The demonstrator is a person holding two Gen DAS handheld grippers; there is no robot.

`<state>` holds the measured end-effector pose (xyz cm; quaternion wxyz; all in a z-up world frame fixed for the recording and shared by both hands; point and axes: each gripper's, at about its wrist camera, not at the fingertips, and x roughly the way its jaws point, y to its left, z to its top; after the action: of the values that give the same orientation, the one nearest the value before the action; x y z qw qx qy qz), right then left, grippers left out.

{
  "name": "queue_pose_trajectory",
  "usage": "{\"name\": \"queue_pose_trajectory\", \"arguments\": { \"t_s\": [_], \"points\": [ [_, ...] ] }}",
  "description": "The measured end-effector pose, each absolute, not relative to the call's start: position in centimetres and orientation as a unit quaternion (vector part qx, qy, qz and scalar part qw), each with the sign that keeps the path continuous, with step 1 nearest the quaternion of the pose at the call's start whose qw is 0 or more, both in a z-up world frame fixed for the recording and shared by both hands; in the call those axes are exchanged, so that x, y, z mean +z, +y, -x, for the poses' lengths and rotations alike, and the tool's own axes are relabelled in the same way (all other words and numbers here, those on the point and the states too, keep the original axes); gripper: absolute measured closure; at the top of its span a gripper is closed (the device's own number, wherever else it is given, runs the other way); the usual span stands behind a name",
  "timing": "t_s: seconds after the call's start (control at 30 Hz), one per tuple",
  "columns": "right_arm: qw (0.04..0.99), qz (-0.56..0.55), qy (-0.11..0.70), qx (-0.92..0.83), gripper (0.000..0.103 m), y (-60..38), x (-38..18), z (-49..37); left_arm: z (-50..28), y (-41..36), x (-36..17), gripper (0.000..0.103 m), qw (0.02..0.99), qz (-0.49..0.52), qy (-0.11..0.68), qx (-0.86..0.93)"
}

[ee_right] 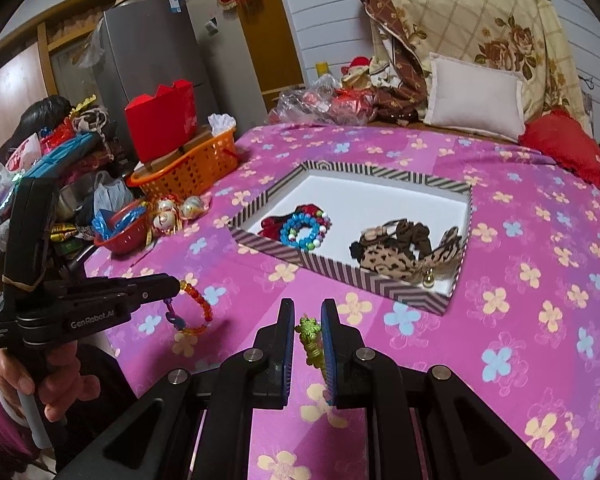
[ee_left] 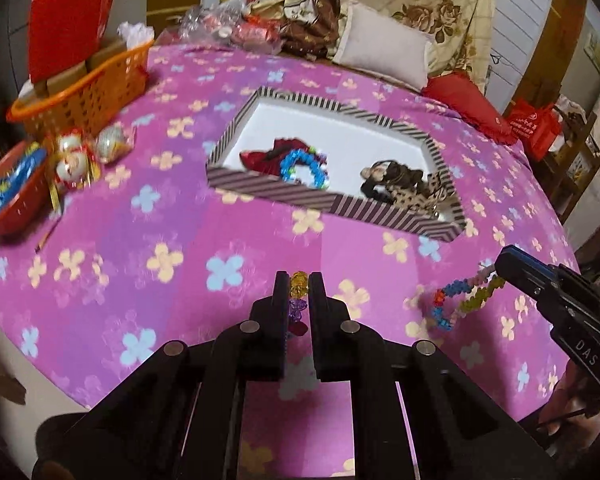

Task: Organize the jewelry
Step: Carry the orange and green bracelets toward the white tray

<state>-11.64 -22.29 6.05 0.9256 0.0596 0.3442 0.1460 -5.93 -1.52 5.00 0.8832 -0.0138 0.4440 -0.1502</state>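
Observation:
My left gripper [ee_left: 299, 286] is shut on a beaded bracelet of yellow, purple and red beads [ee_left: 299, 300]; it hangs from the same gripper [ee_right: 179, 283] in the right wrist view as an orange and red loop [ee_right: 198, 308] above the pink bedspread. My right gripper [ee_right: 308, 320] is shut on a multicoloured beaded bracelet, whose green beads [ee_right: 311, 340] show between the fingers; in the left wrist view it dangles [ee_left: 460, 296] from the right gripper [ee_left: 500, 268]. The striped box [ee_left: 284, 192] [ee_right: 332, 274] lies ahead, holding a blue beaded bracelet [ee_left: 302, 168] [ee_right: 300, 232], red items and leopard-print hair ties [ee_right: 404, 252].
An orange basket [ee_right: 192, 172] with a red box [ee_right: 160, 124], a red bowl [ee_right: 120, 236] and small figurines [ee_right: 168, 216] stand at the bed's left edge. Pillows and a folded quilt [ee_right: 472, 96] lie at the back. A fridge [ee_right: 148, 64] stands beyond.

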Motion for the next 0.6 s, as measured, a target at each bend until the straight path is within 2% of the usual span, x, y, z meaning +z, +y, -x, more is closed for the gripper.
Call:
{"name": "queue_pose_trajectory", "arguments": {
  "t_s": [0.6],
  "points": [
    [0.934, -0.041, 0.325, 0.140, 0.090, -22.7, 8.7, 10.0, 3.3, -4.4, 7.0, 0.095, 0.900, -0.026, 0.416, -0.124]
  ]
}}
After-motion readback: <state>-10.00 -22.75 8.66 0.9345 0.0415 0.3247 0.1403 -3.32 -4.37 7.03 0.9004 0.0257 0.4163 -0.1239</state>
